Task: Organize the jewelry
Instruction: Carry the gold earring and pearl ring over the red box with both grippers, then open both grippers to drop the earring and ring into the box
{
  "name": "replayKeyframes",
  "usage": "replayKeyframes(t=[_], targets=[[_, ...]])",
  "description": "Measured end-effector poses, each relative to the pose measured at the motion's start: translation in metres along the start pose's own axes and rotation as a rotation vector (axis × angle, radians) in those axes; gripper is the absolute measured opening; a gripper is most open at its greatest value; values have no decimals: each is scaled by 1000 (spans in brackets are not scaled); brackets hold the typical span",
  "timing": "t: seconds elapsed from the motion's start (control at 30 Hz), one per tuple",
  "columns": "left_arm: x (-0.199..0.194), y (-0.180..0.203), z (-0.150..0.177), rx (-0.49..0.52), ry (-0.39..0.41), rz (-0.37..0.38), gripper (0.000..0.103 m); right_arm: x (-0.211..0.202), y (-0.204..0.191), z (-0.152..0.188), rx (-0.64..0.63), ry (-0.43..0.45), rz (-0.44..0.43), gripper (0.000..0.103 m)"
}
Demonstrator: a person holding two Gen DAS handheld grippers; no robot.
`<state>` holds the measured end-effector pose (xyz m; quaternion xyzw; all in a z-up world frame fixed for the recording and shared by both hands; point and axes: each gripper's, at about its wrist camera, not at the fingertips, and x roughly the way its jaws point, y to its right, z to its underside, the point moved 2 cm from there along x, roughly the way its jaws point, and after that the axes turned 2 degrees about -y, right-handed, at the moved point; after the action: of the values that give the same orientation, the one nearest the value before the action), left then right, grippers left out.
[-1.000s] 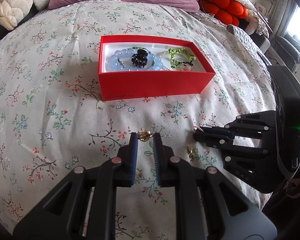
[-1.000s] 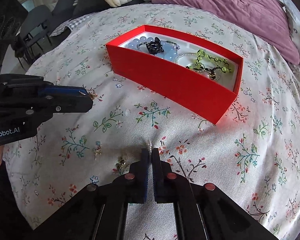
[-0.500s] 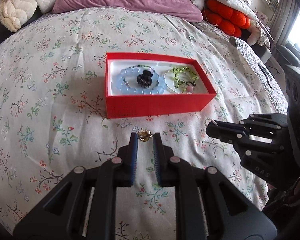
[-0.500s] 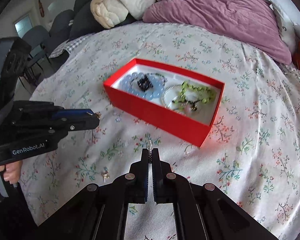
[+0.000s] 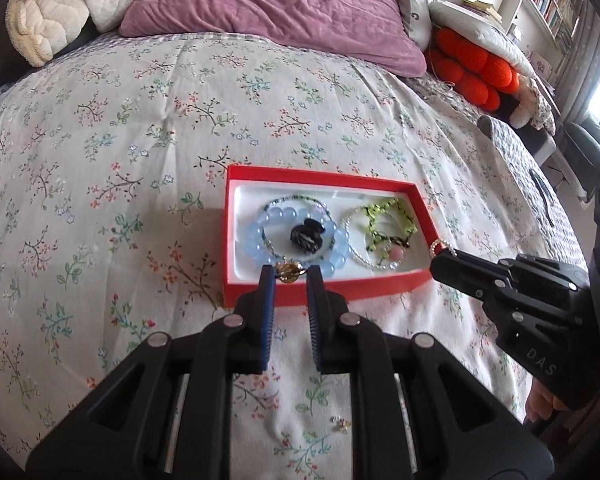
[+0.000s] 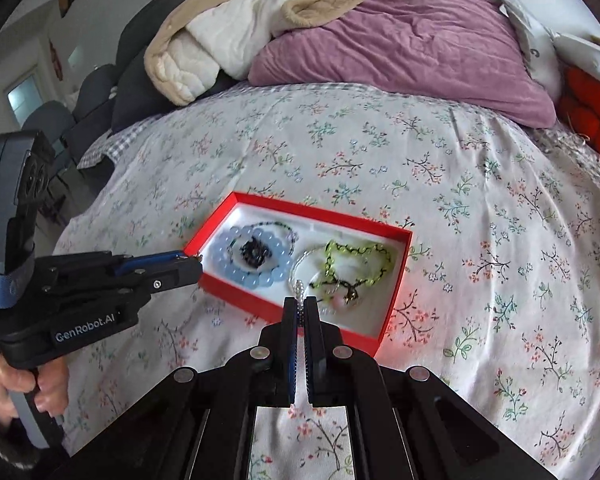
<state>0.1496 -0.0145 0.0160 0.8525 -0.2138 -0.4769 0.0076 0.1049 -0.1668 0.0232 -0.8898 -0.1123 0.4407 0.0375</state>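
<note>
- Left wrist view: the left gripper (image 5: 290, 276) holds a small gold ornament (image 5: 288, 271) between its fingertips, jaws parted only as far as the piece is broad; it hangs at the near wall of the red box (image 5: 320, 294).
- Inside the red box, on its white lining, a pale blue bead bracelet (image 5: 332, 240) rings a black hair claw (image 5: 307, 236) on the left side.
- On the right side of the box lie a yellow-green beaded bracelet (image 5: 388, 220) and a clear bead ring (image 5: 360, 258), overlapping, with a pink bead (image 5: 397, 255) among them.
- From the right, the right gripper (image 5: 444, 258) reaches to the box's right near corner, jaws closed on a small loop of pearl beads (image 5: 438, 245) that stands up from its tip.
- A tiny gold piece (image 5: 341, 423) lies loose on the floral bedspread (image 5: 140, 128), near the left gripper's body and well apart from the box.
- Right wrist view: the right gripper (image 6: 300, 304) has its jaws nearly together, pinching the pearl beads (image 6: 299, 288) over the near edge of the red box (image 6: 396, 272).
- The left gripper (image 6: 194, 264) comes in from the left, its tip at the box's left corner beside the blue bead bracelet (image 6: 228, 240); what it holds is too small to make out here.
- A purple pillow (image 6: 400, 40) and a beige quilted blanket (image 6: 204, 36) lie at the head of the bed.
</note>
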Motion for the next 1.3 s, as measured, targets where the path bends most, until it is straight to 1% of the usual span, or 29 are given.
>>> replayKeyframes(t=[0.37,0.47,0.63,0.67,0.7,0.73,0.8,0.83,0.9,1.03,1.1,1.23,1.3], targets=[[26,-1,-10,-3,3,-71,17,26,19,-7,81,-23,28,3],[30,-3,-11,-5,6,-80,17,31,20,-6,82,-32,41,3],[30,-3,-13,-11,16,-77,17,35,20,-5,77,-42,63,4],[29,-3,-14,-6,20,-77,17,35,20,-5,76,-43,65,5],[28,-2,-14,-1,21,-78,19,35,21,-5,78,-46,66,11],[28,-1,-14,3,22,-78,20,34,22,-5,81,-48,70,13],[26,0,-14,6,25,-82,27,34,23,-6,84,-48,81,13],[23,1,-14,7,28,-82,29,33,23,-6,85,-50,85,14],[19,3,-14,9,35,-79,40,32,25,-6,91,-51,88,14],[10,9,-12,31,48,-85,53,26,24,-6,91,-44,83,16],[6,11,-10,46,49,-96,61,22,22,-6,86,-42,79,18],[-1,14,-4,67,39,-107,68,13,17,-4,66,-42,95,19],[-3,14,0,72,27,-120,76,9,17,-1,66,-46,100,22]])
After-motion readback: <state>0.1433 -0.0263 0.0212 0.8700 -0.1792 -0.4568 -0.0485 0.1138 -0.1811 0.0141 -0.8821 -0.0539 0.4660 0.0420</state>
